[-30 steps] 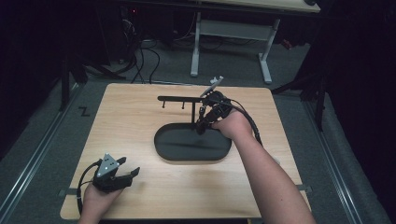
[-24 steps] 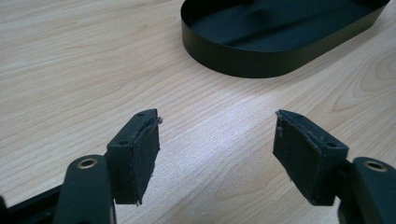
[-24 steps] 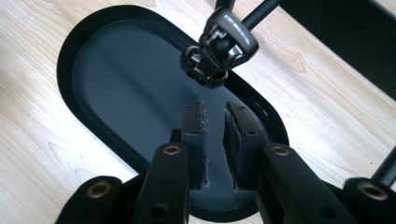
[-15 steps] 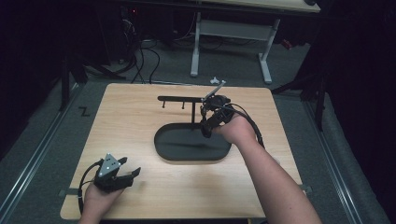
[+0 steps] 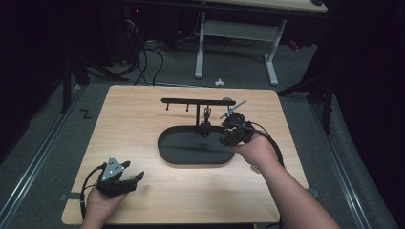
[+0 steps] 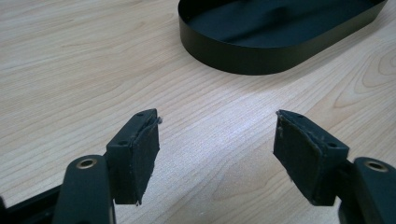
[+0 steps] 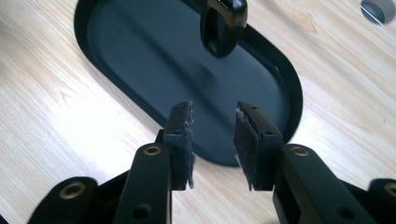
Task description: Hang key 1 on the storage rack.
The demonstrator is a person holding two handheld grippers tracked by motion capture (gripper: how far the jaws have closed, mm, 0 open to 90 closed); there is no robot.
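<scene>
Here, taking the black oval tray (image 5: 193,148) as my landmark, my left gripper (image 5: 117,179) sits nearest to me, well short of the tray's near-left end, resting low over the wooden table (image 5: 133,119) with its jaws spread wide and nothing between them; its own view shows bare wood between the pads and the tray wall beyond. My right gripper (image 5: 234,133) hovers at the tray's right end, jaws parted only a little and holding nothing, pointed across the tray floor. Beyond the tray's far rim, a small dark ring-like piece (image 7: 223,21) hangs from a hook on the black rack (image 5: 198,101), just above the tray and ahead of my right gripper's jaws. I judge the step in hand to be reaching for that hanging piece, so I would open the jaws a touch wider, come in level so one pad passes each side of the loop, then close gently and lift up and off the hook rather than pull sideways, which could tip the rack. The top of the piece is cut off in the right gripper view, so how it hooks on I cannot make out, and from the high view it is too small and dark to tell its shape.
</scene>
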